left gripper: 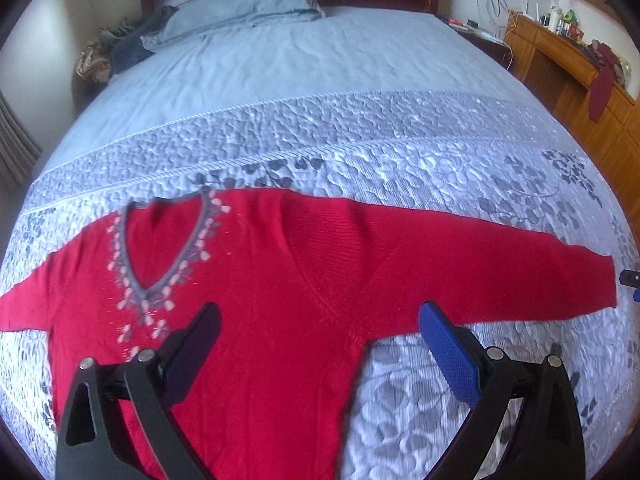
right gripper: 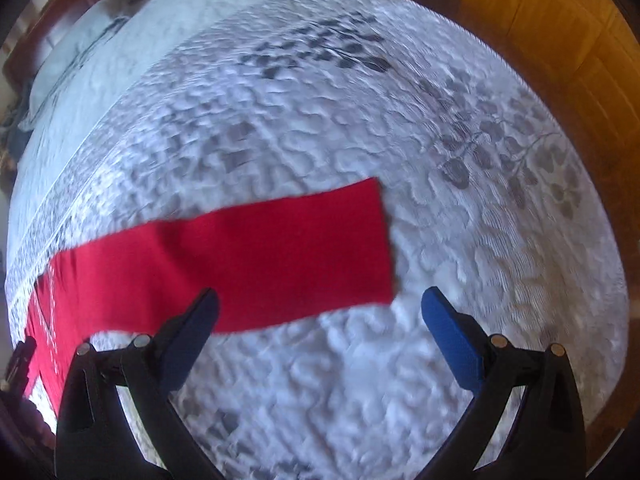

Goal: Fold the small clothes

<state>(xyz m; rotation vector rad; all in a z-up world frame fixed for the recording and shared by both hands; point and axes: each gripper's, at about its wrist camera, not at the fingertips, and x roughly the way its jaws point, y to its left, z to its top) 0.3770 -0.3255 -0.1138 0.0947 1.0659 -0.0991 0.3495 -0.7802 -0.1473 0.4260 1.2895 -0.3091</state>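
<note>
A red sweater (left gripper: pixel 256 280) lies flat on the quilted bedspread (left gripper: pixel 400 152), its body spreading beneath the wide-open left gripper (left gripper: pixel 320 320). The right gripper (right gripper: pixel 320 304), fingers equally wide and empty, hovers with the sleeve end (right gripper: pixel 320 248) just ahead between them.

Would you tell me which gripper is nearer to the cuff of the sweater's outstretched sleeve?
Right. The right gripper hangs open just short of the sleeve cuff, while the left gripper hangs open over the red sweater body, a full sleeve length away.
</note>
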